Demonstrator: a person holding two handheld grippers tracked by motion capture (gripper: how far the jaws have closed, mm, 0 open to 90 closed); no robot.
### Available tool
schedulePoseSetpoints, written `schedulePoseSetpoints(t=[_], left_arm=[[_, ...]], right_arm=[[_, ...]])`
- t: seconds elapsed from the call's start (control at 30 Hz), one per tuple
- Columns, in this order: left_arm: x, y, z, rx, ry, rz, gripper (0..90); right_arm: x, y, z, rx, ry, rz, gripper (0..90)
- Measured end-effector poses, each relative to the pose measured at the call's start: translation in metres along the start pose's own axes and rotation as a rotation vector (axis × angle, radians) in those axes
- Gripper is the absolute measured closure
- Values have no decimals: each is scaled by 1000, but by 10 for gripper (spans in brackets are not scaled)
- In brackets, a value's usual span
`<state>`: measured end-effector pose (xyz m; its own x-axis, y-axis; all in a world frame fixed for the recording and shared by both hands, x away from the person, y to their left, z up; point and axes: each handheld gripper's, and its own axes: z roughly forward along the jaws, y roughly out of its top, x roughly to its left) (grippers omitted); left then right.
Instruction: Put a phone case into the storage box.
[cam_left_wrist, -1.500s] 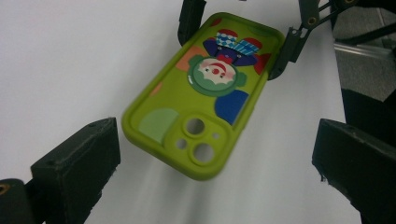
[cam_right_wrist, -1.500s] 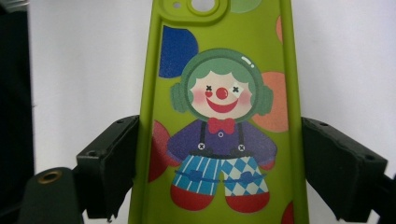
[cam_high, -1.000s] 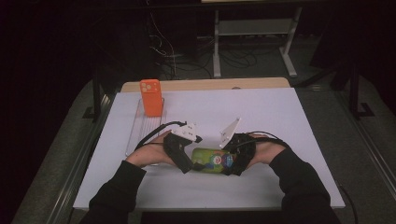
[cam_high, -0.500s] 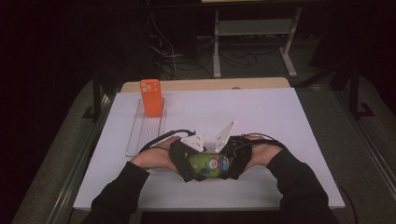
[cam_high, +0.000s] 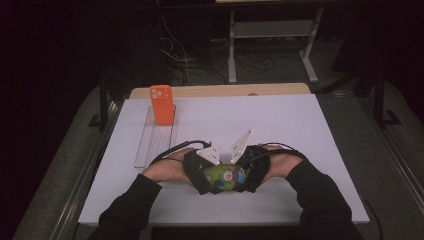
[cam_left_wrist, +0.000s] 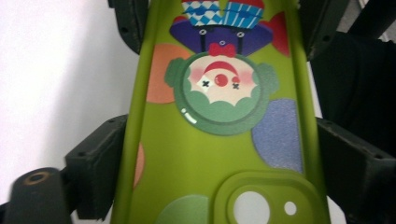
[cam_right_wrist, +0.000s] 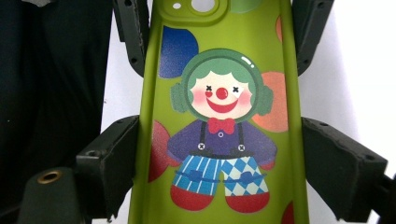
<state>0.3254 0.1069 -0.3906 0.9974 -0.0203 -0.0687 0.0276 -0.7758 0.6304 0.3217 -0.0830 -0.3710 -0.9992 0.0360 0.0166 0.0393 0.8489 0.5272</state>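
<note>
While the green case lies low on the worktop, the right gripper grips one end and the left gripper, its jaws just closing, clamps the other. Next probably lift it together toward the orange phone.

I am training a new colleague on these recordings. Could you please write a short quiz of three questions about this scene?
1. True or false: the green phone case lies between the left gripper and the right gripper.
2. What figure is printed on the case?
3. Where does the orange phone stand? A: on the clear rack at the table's far left. B: flat beside the person's right sleeve.

Key
1. True; in both gripper views the jaws sit against the case's long edges.
2. A clown with green hair and a red nose.
3. A.
</note>
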Motion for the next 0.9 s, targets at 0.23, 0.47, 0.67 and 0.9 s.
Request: schedulePoseSetpoints(t=[0.23,0.47,0.67,0.9], left_arm=[[-1,0,-2,-14,-13,-7,141],[0,-1,-3,0,-27,-3,155],[1,-2,-5,-2,-12,-8,156],[4,-5,-9,-24,65,-70,156]], right_arm=[[-1,-1,-2,-16,12,1,150],[-2,0,0,-20,37,20,145],[-6,-3,1,-43,21,58,48],[-13,-14,-14,-144,-48,159,15]])
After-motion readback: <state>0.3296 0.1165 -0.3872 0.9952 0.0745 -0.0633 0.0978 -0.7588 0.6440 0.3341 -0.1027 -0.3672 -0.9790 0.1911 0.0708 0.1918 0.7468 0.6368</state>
